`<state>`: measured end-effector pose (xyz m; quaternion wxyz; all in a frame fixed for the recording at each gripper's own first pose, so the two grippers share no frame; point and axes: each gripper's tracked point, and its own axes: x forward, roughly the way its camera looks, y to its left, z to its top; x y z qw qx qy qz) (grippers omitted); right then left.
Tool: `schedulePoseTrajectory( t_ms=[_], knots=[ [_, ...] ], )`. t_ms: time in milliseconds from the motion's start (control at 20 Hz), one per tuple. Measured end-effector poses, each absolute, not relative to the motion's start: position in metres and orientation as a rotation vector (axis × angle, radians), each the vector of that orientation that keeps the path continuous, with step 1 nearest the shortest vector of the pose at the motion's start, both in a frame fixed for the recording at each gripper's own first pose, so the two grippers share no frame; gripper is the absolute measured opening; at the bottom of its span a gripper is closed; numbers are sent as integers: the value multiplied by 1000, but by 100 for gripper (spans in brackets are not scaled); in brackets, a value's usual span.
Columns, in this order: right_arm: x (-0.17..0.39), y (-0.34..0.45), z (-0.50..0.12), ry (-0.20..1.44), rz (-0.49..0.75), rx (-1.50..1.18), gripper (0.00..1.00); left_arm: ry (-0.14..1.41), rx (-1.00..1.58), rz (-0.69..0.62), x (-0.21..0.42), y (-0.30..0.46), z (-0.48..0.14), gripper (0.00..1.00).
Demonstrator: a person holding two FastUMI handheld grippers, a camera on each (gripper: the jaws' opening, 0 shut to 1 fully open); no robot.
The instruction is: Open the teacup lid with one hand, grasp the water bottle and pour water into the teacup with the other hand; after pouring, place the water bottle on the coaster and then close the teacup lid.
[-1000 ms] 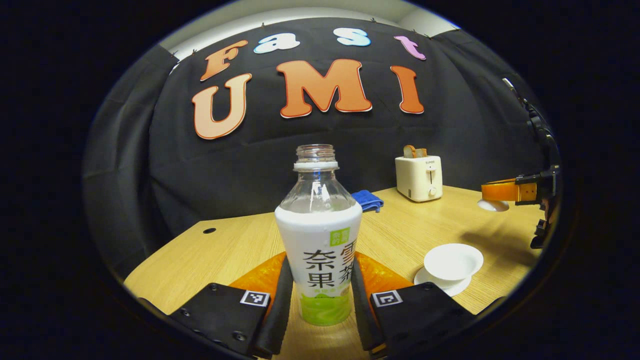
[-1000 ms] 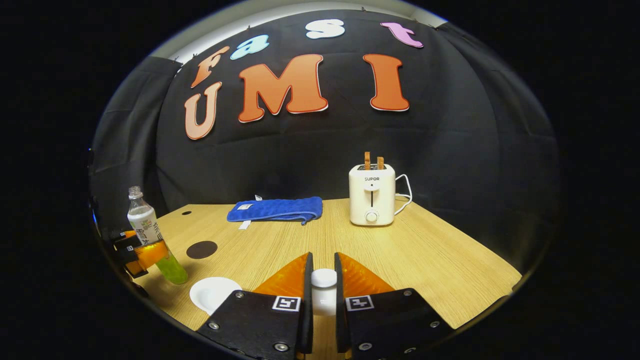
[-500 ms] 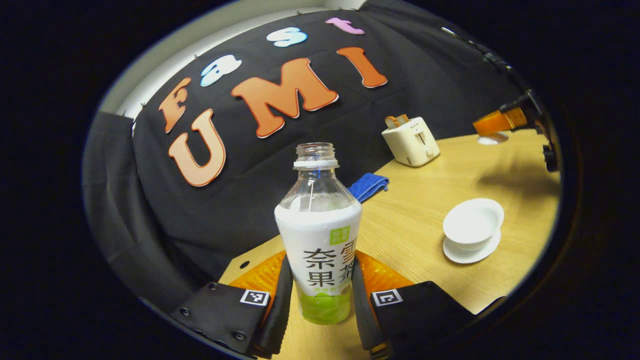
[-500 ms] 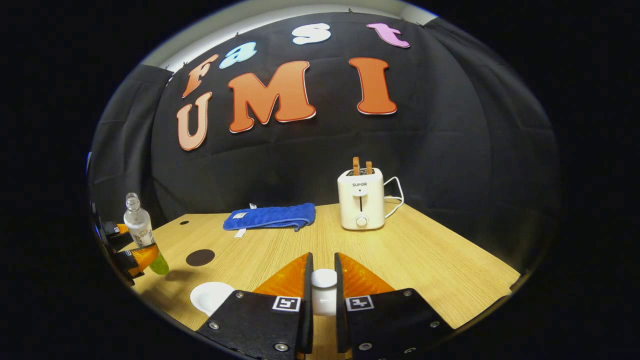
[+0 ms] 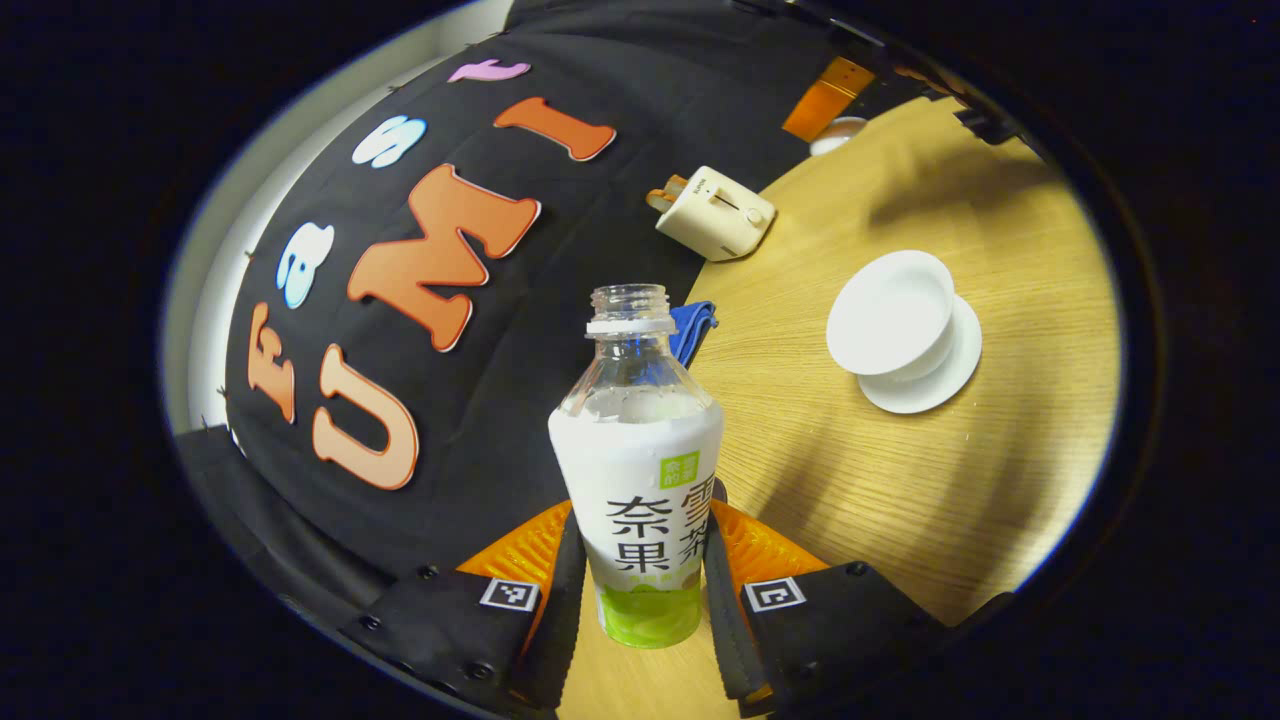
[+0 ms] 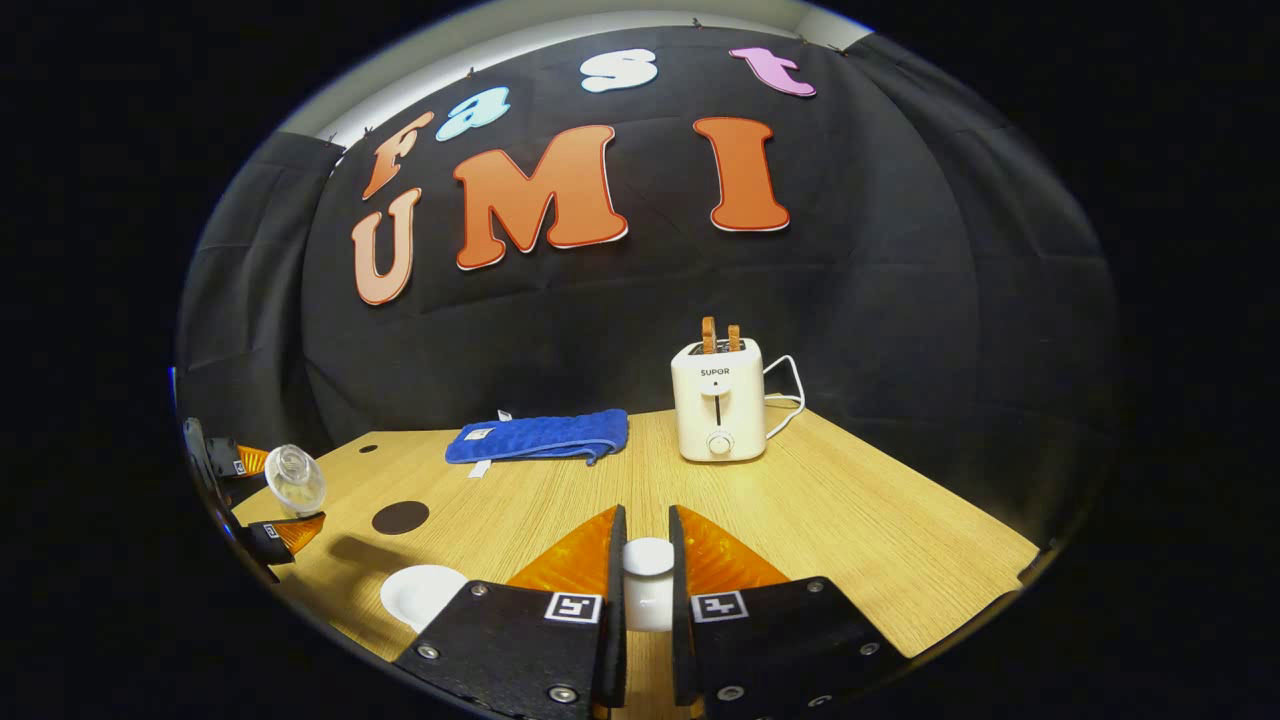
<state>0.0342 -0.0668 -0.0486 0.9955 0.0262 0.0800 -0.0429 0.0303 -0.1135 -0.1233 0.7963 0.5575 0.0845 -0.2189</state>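
At the tabletop's (image 6: 860, 520) left edge in the right gripper view, the left gripper (image 5: 640, 600) clenches the uncapped water bottle (image 5: 637, 470) by its lower body, both fingers pressing its sides, the bottle tipped with its mouth facing the camera. Beside it the dark round coaster (image 6: 400, 517) lies bare near the left edge. The open teacup (image 5: 890, 312) sits on its saucer (image 5: 940, 375) near the front edge. The right gripper (image 6: 647, 590) grips the white teacup lid (image 6: 648, 580) between both fingers, above the front edge. A blue cloth (image 6: 545, 437) and a toaster (image 6: 718, 412) stand along the far edge.

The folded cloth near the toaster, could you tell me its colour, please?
Blue cloth, best in the right gripper view.
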Motion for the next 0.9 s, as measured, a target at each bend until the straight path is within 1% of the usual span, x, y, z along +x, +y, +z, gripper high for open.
schedulePoseTrajectory(
  t_ms=[150,450,600,750,850,900],
  knots=[
    [33,-68,-49,161,-88,58,18,161,1321,-509,31,-123,-126,59],
    [32,-68,-49,162,-87,65,18,97,1537,-598,30,-149,-126,60],
    [32,-68,-50,167,-83,64,18,74,1661,-619,35,-154,-126,60],
    [32,-68,-50,169,-80,64,18,78,1731,-631,36,-156,-125,59],
    [32,-68,-50,167,-80,64,18,70,1772,-644,35,-159,-126,60],
    [32,-68,-50,168,-80,65,18,60,1786,-651,37,-163,-126,59]
  ],
)
